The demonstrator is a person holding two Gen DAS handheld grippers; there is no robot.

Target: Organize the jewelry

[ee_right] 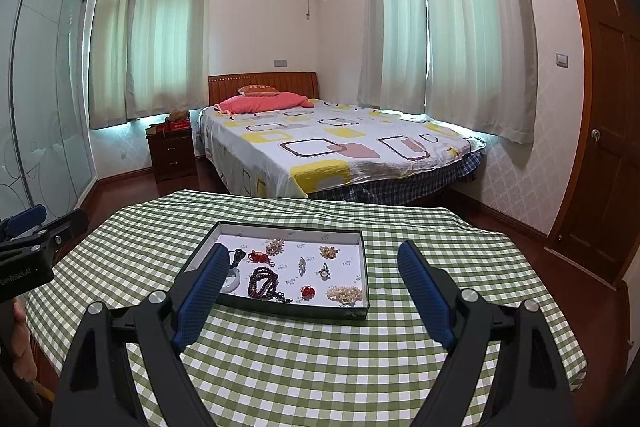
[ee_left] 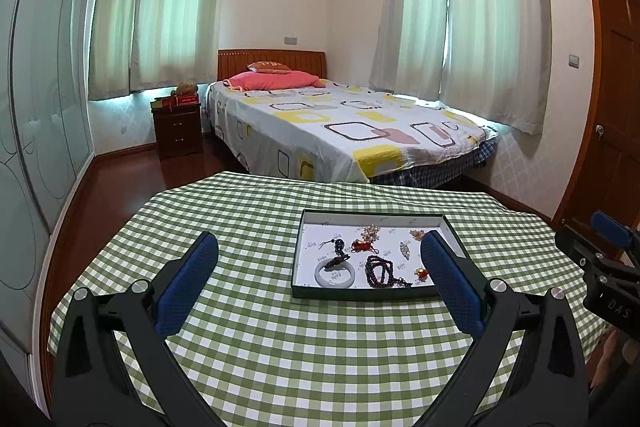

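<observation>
Left tool [ee_left: 318, 269] and right tool [ee_right: 310, 269] – both spread, empty – hover above the checked surface [ee_left: 248, 343]. Jewelry lies loose in the shallow tray [ee_right: 352, 313]: jade bangle [ee_left: 335, 273], dark bead strand [ee_right: 262, 281], pearls [ee_right: 345, 293] – likely risk: snagging neighbouring strands.

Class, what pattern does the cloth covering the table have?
The tablecloth is a green-and-white check, clearest in the right wrist view.

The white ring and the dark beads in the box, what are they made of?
The white ring looks like polished jade or glass: smooth, pale, slightly see-through. The dark beads look like reddish-brown wood or seeds, with a dull shine; too small to tell.
</observation>
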